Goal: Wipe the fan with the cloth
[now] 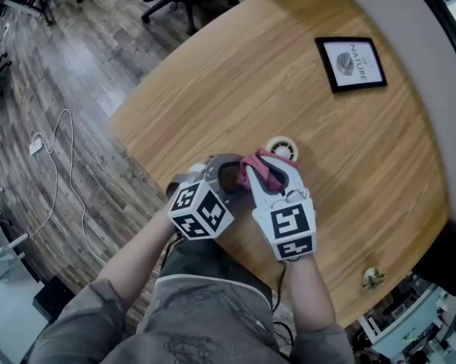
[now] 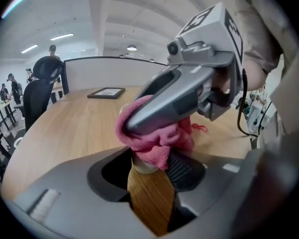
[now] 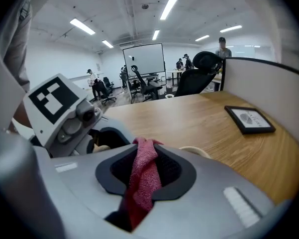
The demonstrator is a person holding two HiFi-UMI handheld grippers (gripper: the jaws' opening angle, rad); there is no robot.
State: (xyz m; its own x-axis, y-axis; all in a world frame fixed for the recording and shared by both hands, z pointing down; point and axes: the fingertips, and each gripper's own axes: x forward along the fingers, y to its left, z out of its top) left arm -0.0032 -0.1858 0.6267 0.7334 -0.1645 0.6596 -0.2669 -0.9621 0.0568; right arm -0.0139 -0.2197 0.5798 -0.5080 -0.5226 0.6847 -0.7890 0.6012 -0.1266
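The right hand-held gripper [image 3: 145, 157] is clenched on the cloth [image 3: 141, 183] — a pink-red terry rag, bunched into a thick fold. The fold runs up between the two dark ribbed pads and pokes out past their tips. In the left gripper view the same rag hangs as a crumpled wad under the right gripper's grey fingers. A few loose threads show at its edge, and it lies draped over the fan.

The fan [image 1: 281, 149] is small, round and cream-coloured, and it lies flat on the wooden surface [image 1: 349, 158]. The head view shows its top as a pale ring, with the near part covered by the cloth. In the right gripper view only a curved strip of its rim shows, just beyond the jaws.

The left hand-held gripper [image 2: 151, 172] is released: its jaws stand apart, with bare wood showing in the gap. At the mouth of that gap a cream edge of the fan peeks out from under the cloth. Whether either pad touches it cannot be told.

Both grippers sit on the near side of the fan with their tips close together, the left one off to the fan's left. A black-framed picture [image 1: 351, 64] lies flat well beyond the fan — apart from everything else on the surface.
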